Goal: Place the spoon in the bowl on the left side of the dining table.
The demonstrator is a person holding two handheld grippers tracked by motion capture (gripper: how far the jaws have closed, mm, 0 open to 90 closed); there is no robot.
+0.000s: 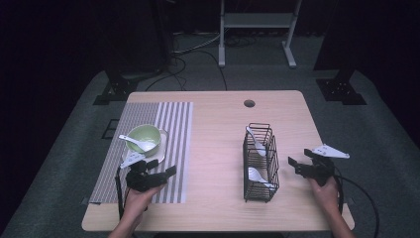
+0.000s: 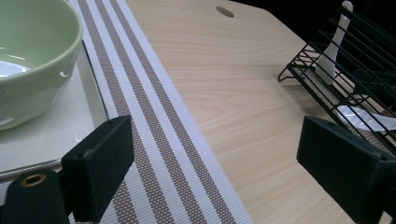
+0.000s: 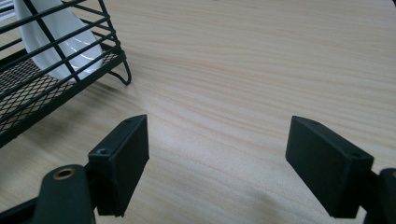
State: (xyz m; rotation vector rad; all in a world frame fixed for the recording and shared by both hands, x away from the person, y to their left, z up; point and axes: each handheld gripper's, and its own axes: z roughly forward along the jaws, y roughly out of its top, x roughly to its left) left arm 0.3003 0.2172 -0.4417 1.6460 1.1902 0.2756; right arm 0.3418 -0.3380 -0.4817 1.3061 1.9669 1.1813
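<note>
The left gripper [image 1: 161, 168] hangs over the near part of the striped mat [image 1: 173, 129], its jaws spread wide with nothing between them and touching nothing. In the left gripper view its black, blocky jaws frame bare mat and wood. Just beyond it, on the left of the table [image 1: 218, 114], sits the bowl [image 1: 143, 136]: pale green, glossy, round, with a white spoon [image 1: 137, 143] lying in it. The bowl stands on a flat white plate [image 1: 163, 141], and the plate lies on the mat, a woven cloth of grey-brown and white stripes running near to far.

The right gripper [image 1: 299, 163] is held above bare wood near the right edge, jaws also wide apart and empty, clear of the tabletop in the right gripper view. Just to its left stands the rack [image 1: 260, 163], a tall, narrow basket of thin black wire with a fine mesh floor and small wire feet. Two more white spoons, smooth and glazed, lean inside it: one spoon [image 1: 256, 141] at the far end, another spoon [image 1: 257, 174] at the near end.

The table is light, matt wood with a fine grain, rounded corners and a small round hole [image 1: 249, 103] near its far edge.
</note>
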